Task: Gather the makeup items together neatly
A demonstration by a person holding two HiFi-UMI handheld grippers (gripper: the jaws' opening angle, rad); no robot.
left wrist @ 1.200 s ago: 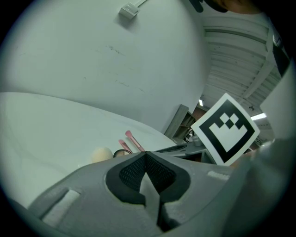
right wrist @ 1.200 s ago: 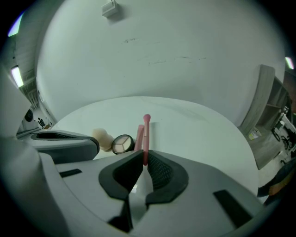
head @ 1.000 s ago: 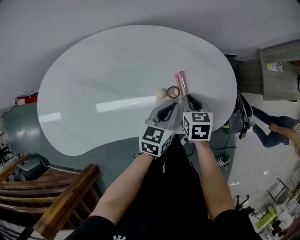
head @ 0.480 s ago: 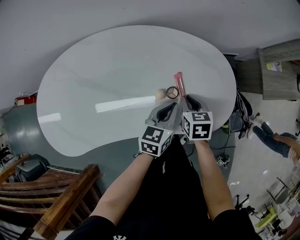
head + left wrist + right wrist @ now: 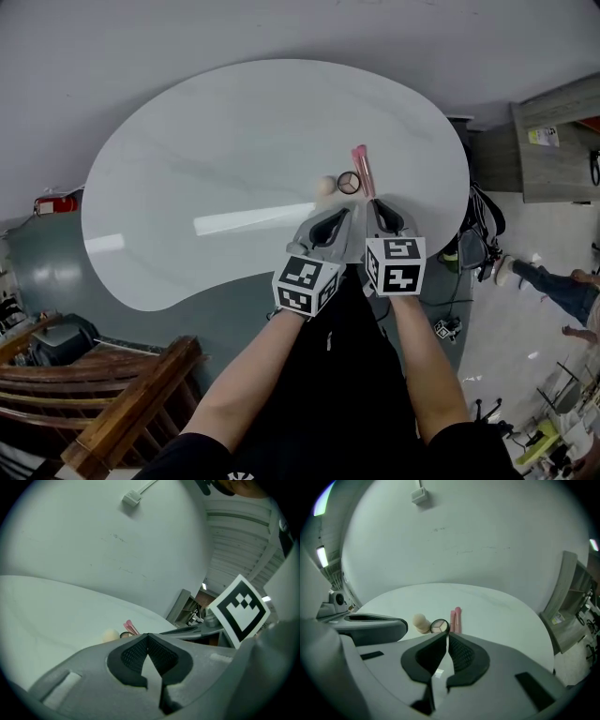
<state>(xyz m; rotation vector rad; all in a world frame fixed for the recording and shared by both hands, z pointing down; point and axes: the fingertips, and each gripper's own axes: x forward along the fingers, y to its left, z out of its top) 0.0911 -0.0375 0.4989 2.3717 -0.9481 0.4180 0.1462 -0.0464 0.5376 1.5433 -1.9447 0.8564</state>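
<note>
On the white table, near its front edge, lie a beige sponge, a round compact and two pink tubes, close together in a row. My left gripper sits just short of the compact, shut and empty. My right gripper is beside it, just short of the tubes' near ends, its jaws closing with nothing between them. The right gripper view shows the sponge, compact and tubes just beyond my right gripper. In the left gripper view they are small, past my left gripper.
A wooden bench stands at the lower left below the table. A grey cabinet is at the right, and a dark bag hangs by the table's right edge. A person's legs show on the floor at the right.
The two pink tubes now lie closer together. Both grippers have drawn back a little toward me, and the person at the right has moved.
</note>
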